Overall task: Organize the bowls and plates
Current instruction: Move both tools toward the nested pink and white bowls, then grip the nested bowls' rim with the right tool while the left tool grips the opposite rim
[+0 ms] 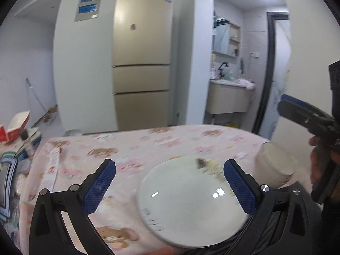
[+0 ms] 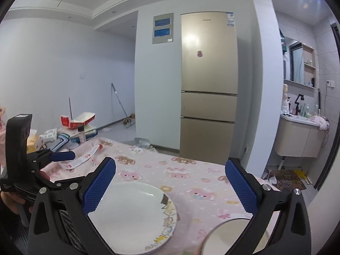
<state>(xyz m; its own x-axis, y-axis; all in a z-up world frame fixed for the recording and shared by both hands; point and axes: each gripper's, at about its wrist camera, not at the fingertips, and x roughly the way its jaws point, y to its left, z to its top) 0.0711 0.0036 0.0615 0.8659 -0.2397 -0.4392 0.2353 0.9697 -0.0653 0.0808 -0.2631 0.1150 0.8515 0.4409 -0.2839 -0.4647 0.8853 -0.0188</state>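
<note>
A white plate [image 1: 191, 204] with a cartoon print along one edge lies on the pink cloth-covered table [image 1: 148, 144]. My left gripper [image 1: 170, 167] hovers open over the plate, its right pad over the rim, holding nothing. To the right of the plate stands a cream bowl [image 1: 276, 165]. In the right wrist view the same plate [image 2: 136, 216] lies low and left, and the bowl [image 2: 225, 238] sits at the bottom edge under the right finger. My right gripper [image 2: 171, 165] is open and empty above the cloth. A hand holds each gripper.
A gold fridge [image 2: 208, 89] stands beyond the table. A printed paper strip [image 2: 82, 159] lies on the cloth's far left. Boxes and a bottle [image 2: 81, 133] are piled left of the table. On the right is a bathroom vanity [image 2: 297, 138].
</note>
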